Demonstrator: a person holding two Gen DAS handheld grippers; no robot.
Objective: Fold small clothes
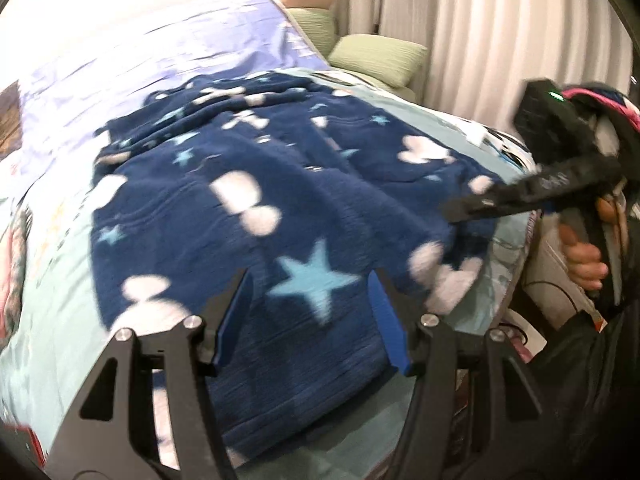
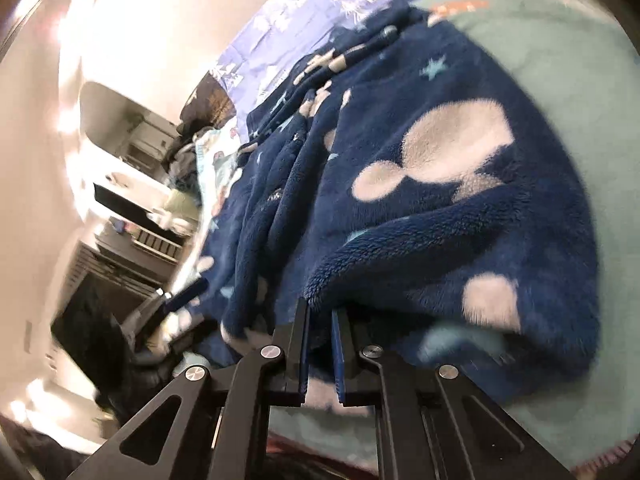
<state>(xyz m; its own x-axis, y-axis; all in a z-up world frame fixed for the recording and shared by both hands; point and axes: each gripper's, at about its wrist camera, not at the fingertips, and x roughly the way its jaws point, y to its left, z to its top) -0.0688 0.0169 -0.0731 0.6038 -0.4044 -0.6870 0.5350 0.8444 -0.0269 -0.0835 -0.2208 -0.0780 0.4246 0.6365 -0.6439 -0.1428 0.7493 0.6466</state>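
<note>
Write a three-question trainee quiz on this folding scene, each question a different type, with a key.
1. True or false: the left gripper is clamped on the navy fleece garment.
2. Which gripper grips the garment's edge? A) left B) right C) neither
3. Fill in: the garment lies on a light ____ blanket.

Key:
1. False; its jaws stand wide open over the fleece.
2. B; the right gripper has its jaws nearly shut on a fold of fleece.
3. Teal.
</note>
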